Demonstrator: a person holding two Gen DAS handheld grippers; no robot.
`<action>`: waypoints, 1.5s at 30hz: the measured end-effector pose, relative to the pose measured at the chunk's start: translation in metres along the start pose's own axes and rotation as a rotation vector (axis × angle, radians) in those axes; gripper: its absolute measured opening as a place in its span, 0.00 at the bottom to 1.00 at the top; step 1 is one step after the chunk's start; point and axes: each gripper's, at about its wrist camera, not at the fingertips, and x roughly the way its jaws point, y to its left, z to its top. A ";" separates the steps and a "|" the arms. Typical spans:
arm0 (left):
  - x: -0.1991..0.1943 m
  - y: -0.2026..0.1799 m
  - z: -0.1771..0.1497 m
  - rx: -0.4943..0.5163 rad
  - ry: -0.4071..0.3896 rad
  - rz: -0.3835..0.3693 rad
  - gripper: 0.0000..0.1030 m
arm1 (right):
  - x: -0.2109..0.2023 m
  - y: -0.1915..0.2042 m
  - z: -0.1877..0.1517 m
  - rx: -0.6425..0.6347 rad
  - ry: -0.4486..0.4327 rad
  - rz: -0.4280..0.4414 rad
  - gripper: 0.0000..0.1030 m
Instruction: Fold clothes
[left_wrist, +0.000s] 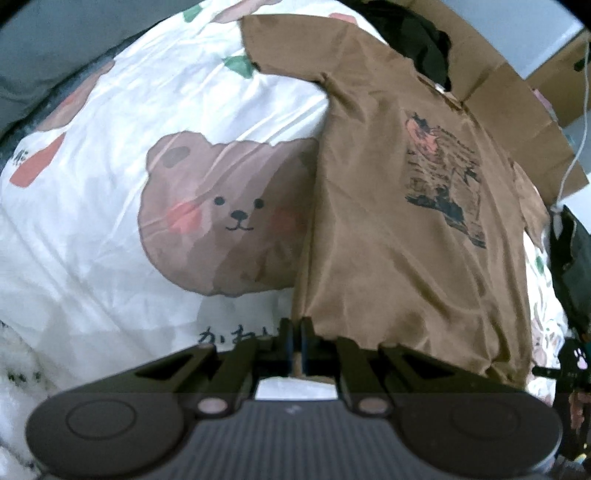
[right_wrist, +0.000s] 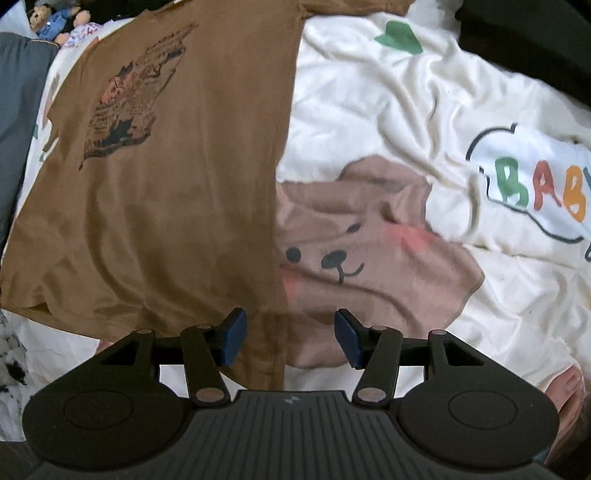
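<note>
White bedding (left_wrist: 110, 258) printed with cartoon bear faces is covering the bed and filling both views, and a brown t-shirt (left_wrist: 399, 229) is lying spread on it, front up, with a dark graphic print (left_wrist: 443, 177) showing on the chest. In the left wrist view the shirt is stretching away from the camera, one sleeve reaching toward the top of the frame, where cardboard boxes (left_wrist: 517, 110) and a dark garment (left_wrist: 424, 48) are sitting beyond it. The left gripper (left_wrist: 295, 347) is sitting at the shirt's bottom hem near its left corner, its jaws clenched together on the hem edge. In the right wrist view the right gripper (right_wrist: 290, 338) is hovering over the shirt's other bottom corner, its jaws spread wide with the shirt's side edge running between the blue pads (right_wrist: 232, 338), not touching the cloth as far as can be seen. Stuffed toys (right_wrist: 51, 22) are lying at the far top left of that view.
</note>
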 end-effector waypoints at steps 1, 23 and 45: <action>0.001 0.001 -0.001 -0.002 0.004 -0.004 0.07 | 0.001 0.000 -0.002 0.001 0.007 0.007 0.56; 0.054 0.012 -0.017 -0.030 0.085 -0.029 0.03 | 0.021 0.003 -0.016 0.045 0.039 0.061 0.15; 0.019 0.014 -0.014 -0.045 0.012 0.008 0.59 | -0.004 -0.010 -0.026 0.105 -0.029 0.048 0.14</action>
